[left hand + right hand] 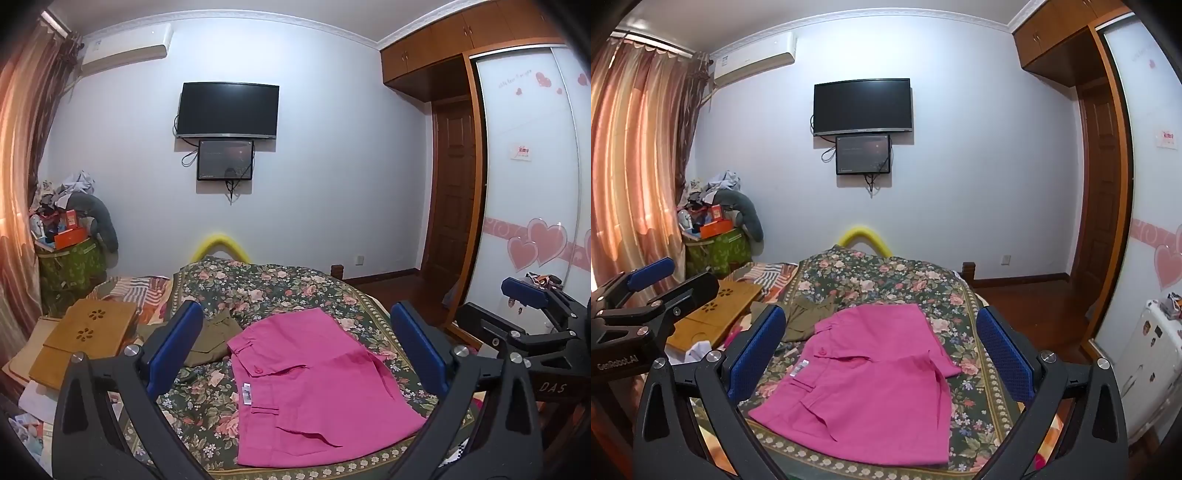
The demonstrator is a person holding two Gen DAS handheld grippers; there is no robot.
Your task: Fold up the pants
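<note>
Pink pants (pixel 317 387) lie flat on a floral bedspread (pixel 266 288), waistband and white label toward the left, one layer lapped over another. My left gripper (pixel 297 308) hovers above them, wide open, its blue pads (pixel 177 343) empty. In the right wrist view the same pink pants (pixel 871 384) lie below my right gripper (pixel 881 313), which is also open and holds nothing. Each gripper shows in the other's view: the right gripper (pixel 498 299) at the right edge, the left gripper (pixel 679 277) at the left edge. Neither touches the cloth.
An olive garment (pixel 214 339) lies crumpled just left of the pants. A wooden lap tray (pixel 88 336) rests on the bed's left side, with a cluttered green bin (pixel 70 266) behind it. A white suitcase (pixel 1148 350) and a wardrobe stand on the right.
</note>
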